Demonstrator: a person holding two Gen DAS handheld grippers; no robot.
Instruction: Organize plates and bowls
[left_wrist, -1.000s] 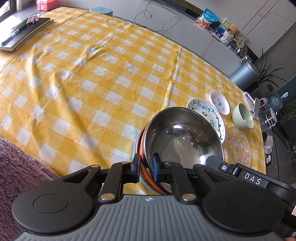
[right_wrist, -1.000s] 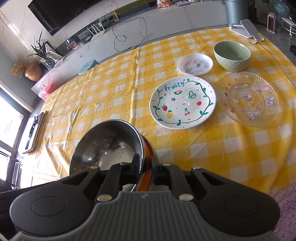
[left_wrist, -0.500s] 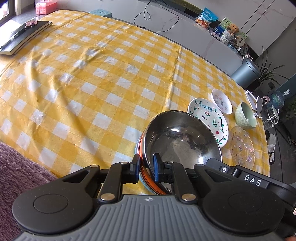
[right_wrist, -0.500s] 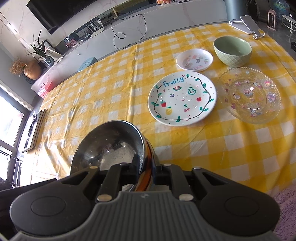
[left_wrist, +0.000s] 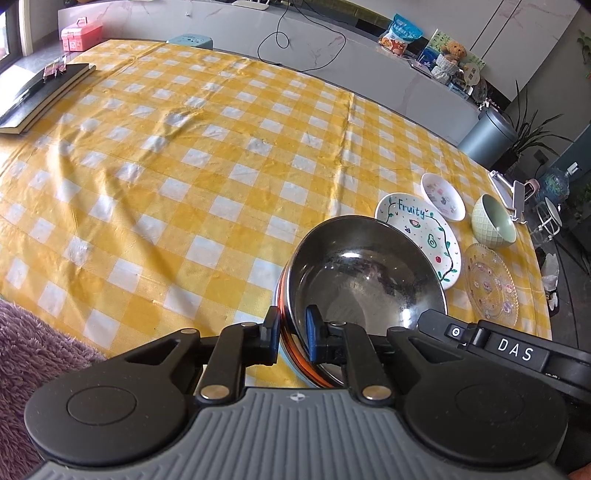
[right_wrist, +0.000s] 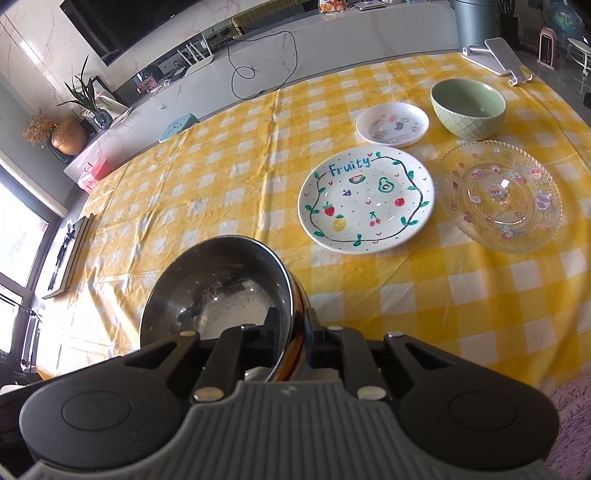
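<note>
- Yellow-and-white checked tablecloth (left_wrist: 207, 155), creased; marble counter (left_wrist: 332, 55) behind.
- Round, shiny steel bowl (left_wrist: 365, 273): my left claw (left_wrist: 292, 334) and right claw (right_wrist: 291, 336) straddle its rim, jaws easing apart.

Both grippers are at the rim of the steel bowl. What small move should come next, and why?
Probably open both further, then back off. The left gripper and right gripper have just been opening astride the rim of the steel bowl, which seems set down.
</note>
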